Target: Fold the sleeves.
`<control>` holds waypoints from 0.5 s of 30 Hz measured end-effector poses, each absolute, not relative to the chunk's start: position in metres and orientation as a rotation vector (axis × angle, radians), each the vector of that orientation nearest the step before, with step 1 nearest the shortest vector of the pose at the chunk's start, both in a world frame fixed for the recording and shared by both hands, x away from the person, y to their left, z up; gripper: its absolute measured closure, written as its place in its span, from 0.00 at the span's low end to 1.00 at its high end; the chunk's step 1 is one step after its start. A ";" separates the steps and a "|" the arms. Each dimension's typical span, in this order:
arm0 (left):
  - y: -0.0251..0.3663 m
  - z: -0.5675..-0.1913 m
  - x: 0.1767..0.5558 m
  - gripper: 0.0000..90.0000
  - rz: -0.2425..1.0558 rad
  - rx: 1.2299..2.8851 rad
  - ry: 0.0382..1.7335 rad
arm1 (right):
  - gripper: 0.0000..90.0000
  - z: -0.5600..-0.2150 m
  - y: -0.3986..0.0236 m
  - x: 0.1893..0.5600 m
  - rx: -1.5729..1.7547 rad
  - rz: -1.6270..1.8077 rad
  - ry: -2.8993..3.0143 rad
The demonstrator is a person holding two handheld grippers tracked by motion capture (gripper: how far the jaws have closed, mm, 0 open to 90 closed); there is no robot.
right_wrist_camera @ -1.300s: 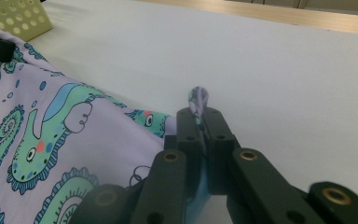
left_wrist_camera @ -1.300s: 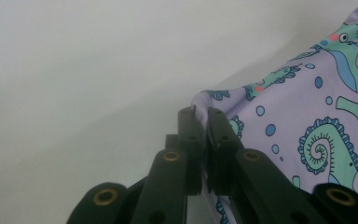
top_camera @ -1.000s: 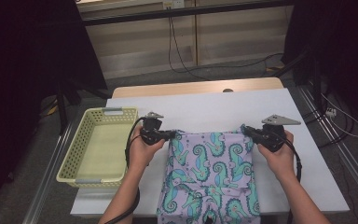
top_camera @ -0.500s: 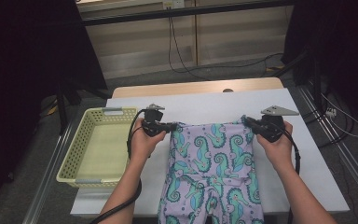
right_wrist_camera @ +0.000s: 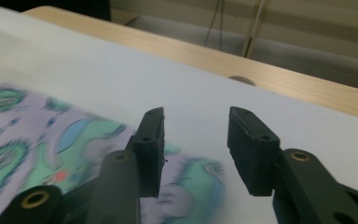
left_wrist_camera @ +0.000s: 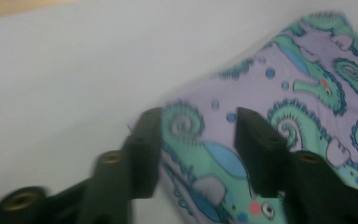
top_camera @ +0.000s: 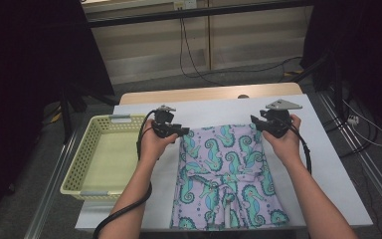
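One white table (top_camera: 323, 164) bears seahorse-print shorts (top_camera: 226, 174) beside a yellow basket (top_camera: 87, 164).

High view above table (top_camera: 328, 149) facing forward-down, both claw views close, sharing patterned cloth (top_camera: 224, 169)

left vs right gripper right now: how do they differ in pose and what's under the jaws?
The left gripper sits at the garment's far left corner; the right gripper sits at its far right corner. In the left gripper view, printed cloth lies between and below the jaws; in the right gripper view, the cloth corner lies under one jaw only, with bare table ahead. Shared: both have just been opening, jaws apart, nothing pinched.
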State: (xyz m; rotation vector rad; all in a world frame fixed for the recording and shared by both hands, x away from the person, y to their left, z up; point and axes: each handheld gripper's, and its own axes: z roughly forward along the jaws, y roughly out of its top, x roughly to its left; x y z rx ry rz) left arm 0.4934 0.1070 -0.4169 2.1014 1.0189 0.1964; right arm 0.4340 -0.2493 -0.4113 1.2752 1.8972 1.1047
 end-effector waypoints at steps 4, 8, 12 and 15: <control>0.104 -0.422 0.481 0.44 0.173 2.110 0.972 | 0.55 -0.418 -0.247 0.420 1.279 1.144 1.989; 0.105 -0.424 0.467 0.35 0.157 2.118 0.945 | 0.48 -0.426 -0.244 0.398 1.253 1.128 2.075; 0.106 -0.427 0.450 0.30 0.147 2.126 0.914 | 0.42 -0.434 -0.240 0.374 1.216 1.116 2.148; 0.104 -0.430 0.436 0.28 0.157 2.157 0.870 | 0.40 -0.441 -0.238 0.359 1.222 1.127 2.200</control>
